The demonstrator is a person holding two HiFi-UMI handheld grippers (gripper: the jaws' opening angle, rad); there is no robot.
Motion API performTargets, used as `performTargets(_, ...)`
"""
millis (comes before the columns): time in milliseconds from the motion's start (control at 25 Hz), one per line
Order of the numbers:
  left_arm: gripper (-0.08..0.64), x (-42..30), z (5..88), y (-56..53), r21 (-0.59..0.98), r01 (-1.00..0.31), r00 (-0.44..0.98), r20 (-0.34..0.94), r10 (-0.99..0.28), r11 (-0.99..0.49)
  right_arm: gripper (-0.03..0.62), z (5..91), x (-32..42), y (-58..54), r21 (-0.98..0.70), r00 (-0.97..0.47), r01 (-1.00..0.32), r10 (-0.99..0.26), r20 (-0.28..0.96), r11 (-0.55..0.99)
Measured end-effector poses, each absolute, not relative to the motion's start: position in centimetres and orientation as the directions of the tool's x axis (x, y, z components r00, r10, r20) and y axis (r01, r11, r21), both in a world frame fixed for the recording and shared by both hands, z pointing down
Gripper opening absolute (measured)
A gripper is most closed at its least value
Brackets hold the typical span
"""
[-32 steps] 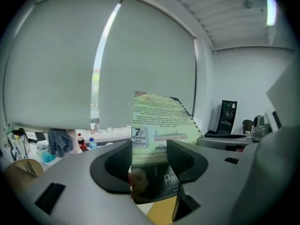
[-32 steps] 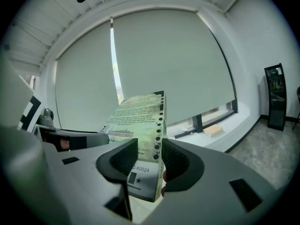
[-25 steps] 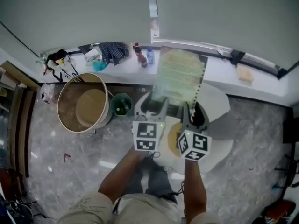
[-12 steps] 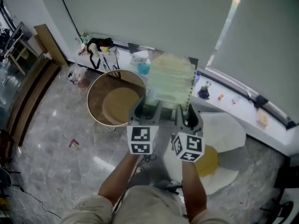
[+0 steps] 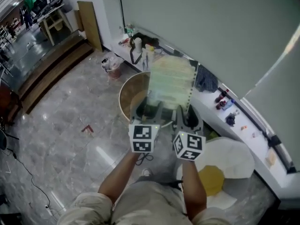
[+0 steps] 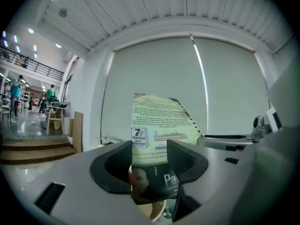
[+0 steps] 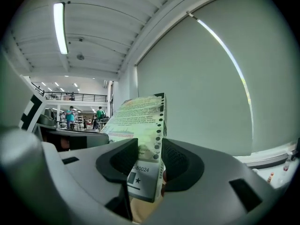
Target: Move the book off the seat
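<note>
A round wooden tub is standing on the grey marble floor, just beside a white ledge that is running along the wall under a pale roller blind. Small bottles are standing and a dark cloth is lying on the ledge. A wooden board is leaning against the wall near wooden steps. A filled bag is sitting on the floor, and a small red thing is lying well apart from it. People are standing in the distant hall
</note>
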State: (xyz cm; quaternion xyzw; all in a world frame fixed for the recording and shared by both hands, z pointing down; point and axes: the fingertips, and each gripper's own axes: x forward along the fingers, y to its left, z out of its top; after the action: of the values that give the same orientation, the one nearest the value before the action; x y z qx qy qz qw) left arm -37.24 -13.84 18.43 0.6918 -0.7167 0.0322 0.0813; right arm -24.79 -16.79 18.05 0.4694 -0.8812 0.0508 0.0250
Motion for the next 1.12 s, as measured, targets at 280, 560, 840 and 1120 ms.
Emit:
performTargets(280, 0.237, -43.6, 21.7, -14.1, 0.09, -0.985, -0.123, 0.206, -0.971, 0.144, 0.166, 21.1, -31.5, -18.4, -0.068, -0.637, -0.77, -0.758, 0.141, 0.635)
performTargets(560, 0.236, -47.3, 25.0, -19.3, 0.086, -0.98, -0.149, 0.27, -0.951, 0.178, 0.166, 24.7, -35.4, -24.2, -0.1, -0.663, -0.746, -0.721, 0.202, 0.658)
performTargets(840, 0.236, -49.8, 29.9, -27.0, 0.109, -0.968, -0.171, 0.373, -0.912, 0.226, 0.165, 29.4, -38.2, -32.3, -0.134, -0.68, -0.725, -0.669, 0.3, 0.676)
performTargets(1120, 0.236, -52.6, 37.9, -32.5, 0.135, -0.948, -0.185, 0.502, -0.845, 0.288, 0.164, 37.5, -41.3, -38.5, -0.184, -0.692, -0.699, -0.589, 0.416, 0.691)
